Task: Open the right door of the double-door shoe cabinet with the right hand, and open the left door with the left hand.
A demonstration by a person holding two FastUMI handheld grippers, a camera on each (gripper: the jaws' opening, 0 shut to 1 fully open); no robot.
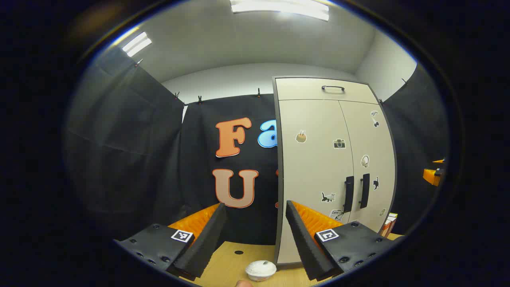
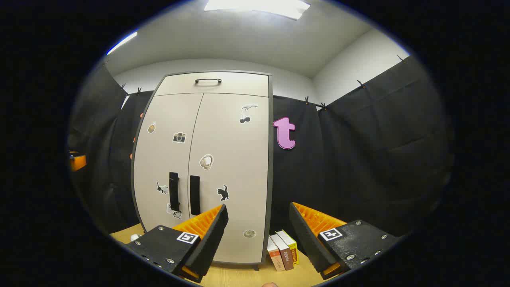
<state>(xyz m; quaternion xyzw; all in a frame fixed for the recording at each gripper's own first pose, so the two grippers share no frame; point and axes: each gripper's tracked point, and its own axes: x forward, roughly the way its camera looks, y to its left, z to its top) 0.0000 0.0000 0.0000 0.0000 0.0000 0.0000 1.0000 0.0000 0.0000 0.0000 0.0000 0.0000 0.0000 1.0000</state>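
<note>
Both grippers' jaws wide apart, empty, level, facing closed shoe cabinet (image 2: 207, 167).

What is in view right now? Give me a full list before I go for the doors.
Shoe cabinet: one, cream with dark edging, upright on the table, both doors shut.
Door handles: two, black, vertical bars by the centre seam, left and right.
Top handle: one, black, on the panel above the doors.
Stickers: several, small, scattered over both doors.
Books: three, orange, brown and yellow, standing right of the cabinet.
Small container: one, white, on the table in front of the cabinet's left corner.
Table: one, light wood.
Left tongs: one, black and orange, open, clear of the cabinet.
Right tongs: one, black and orange, open, clear of the cabinet.
</note>
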